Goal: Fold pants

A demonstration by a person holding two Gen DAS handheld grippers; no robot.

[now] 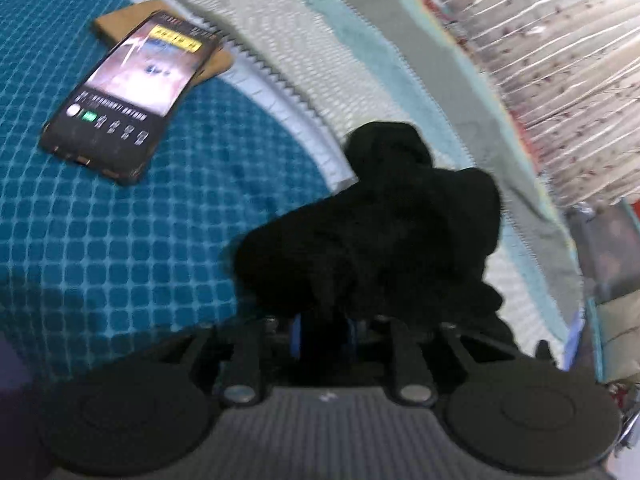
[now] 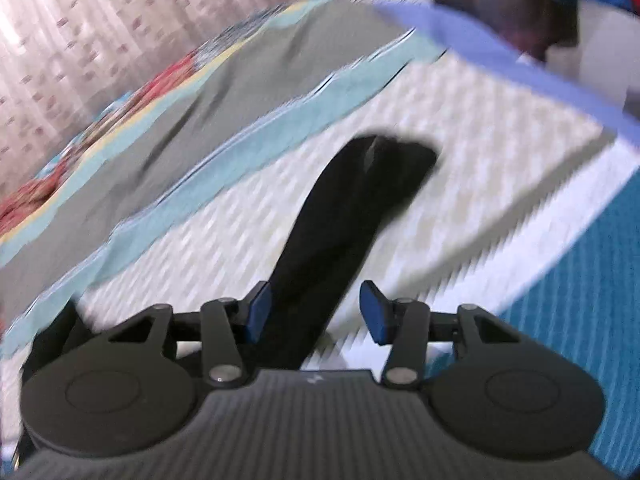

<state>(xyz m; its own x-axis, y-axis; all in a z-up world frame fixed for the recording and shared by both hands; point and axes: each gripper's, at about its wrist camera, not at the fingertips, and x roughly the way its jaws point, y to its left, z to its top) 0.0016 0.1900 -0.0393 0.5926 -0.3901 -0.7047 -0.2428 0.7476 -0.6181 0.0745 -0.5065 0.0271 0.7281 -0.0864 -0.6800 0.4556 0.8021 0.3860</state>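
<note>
Pants (image 1: 380, 232) lie bunched on the bed's white quilt (image 1: 320, 52), clamped in the left tool (image 1: 324, 334) to anchor the fold, while the right tool (image 2: 316, 312) stands apart astride a dark strip, pads not pressing

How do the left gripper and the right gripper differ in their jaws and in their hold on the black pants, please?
The left gripper has its jaws close together on a bunch of the black pants; the right gripper has its jaws wide apart, the pants strip passing between them, ungripped. Both have blue pads.
</note>
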